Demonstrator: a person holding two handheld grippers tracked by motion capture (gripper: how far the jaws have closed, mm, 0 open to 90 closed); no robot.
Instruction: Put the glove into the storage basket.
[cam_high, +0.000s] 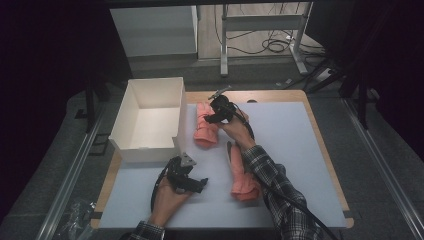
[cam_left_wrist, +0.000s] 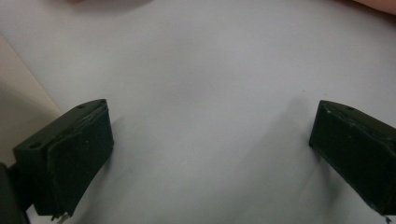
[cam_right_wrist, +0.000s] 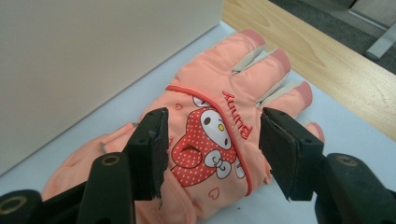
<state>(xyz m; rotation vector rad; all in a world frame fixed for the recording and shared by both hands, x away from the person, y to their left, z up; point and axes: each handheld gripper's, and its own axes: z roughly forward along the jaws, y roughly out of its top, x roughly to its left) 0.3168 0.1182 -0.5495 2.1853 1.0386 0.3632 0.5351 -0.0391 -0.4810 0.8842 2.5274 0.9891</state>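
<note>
Soft padded peach glove (cam_right_wrist: 219, 140) between blocky black right hand-held gripper (cam_right_wrist: 212, 149) jaws

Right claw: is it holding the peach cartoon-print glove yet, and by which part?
Nothing is held. The right claw stands open above the back of the peach cartoon-print fabric glove, jaws either side of the print, not pressing.

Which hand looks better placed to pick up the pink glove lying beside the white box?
The right. The right gripper hangs over that glove with jaws open either side of it. The left gripper sits open over bare mat.
</note>
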